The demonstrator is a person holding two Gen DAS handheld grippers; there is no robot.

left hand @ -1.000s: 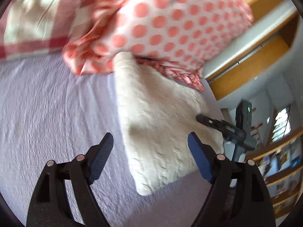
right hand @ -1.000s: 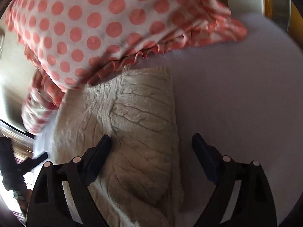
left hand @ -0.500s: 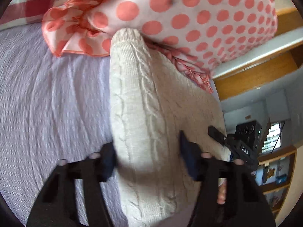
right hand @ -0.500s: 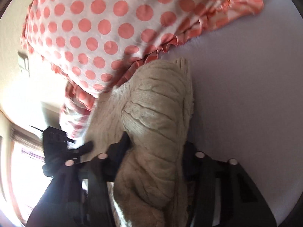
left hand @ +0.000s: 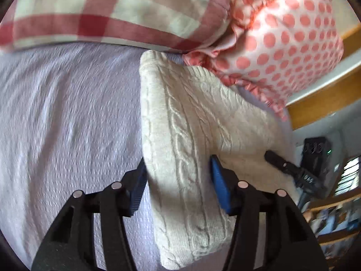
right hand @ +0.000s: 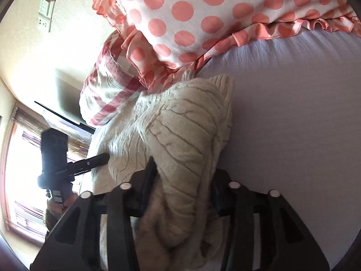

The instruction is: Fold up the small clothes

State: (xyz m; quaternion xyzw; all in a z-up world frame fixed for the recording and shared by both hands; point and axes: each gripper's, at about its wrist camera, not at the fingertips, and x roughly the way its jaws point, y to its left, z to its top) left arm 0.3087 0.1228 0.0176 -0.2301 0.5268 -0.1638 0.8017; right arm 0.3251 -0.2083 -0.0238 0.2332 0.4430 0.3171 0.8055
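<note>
Gripping the cream sweater (left hand: 180, 135) on the bed (left hand: 67, 117), both your jaws are clamped on it; the fold looks half done.

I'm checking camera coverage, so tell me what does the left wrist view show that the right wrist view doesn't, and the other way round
Only the left wrist view shows the wooden bed frame, shelves at lower right, and the right gripper from outside.

Only the right wrist view shows a wall switch plate, a bright window, and the left gripper from outside.

Both show the cream cable-knit sweater pinched in each camera's own jaws, the polka-dot pillow, the red checked pillow and the lilac bedsheet.
</note>
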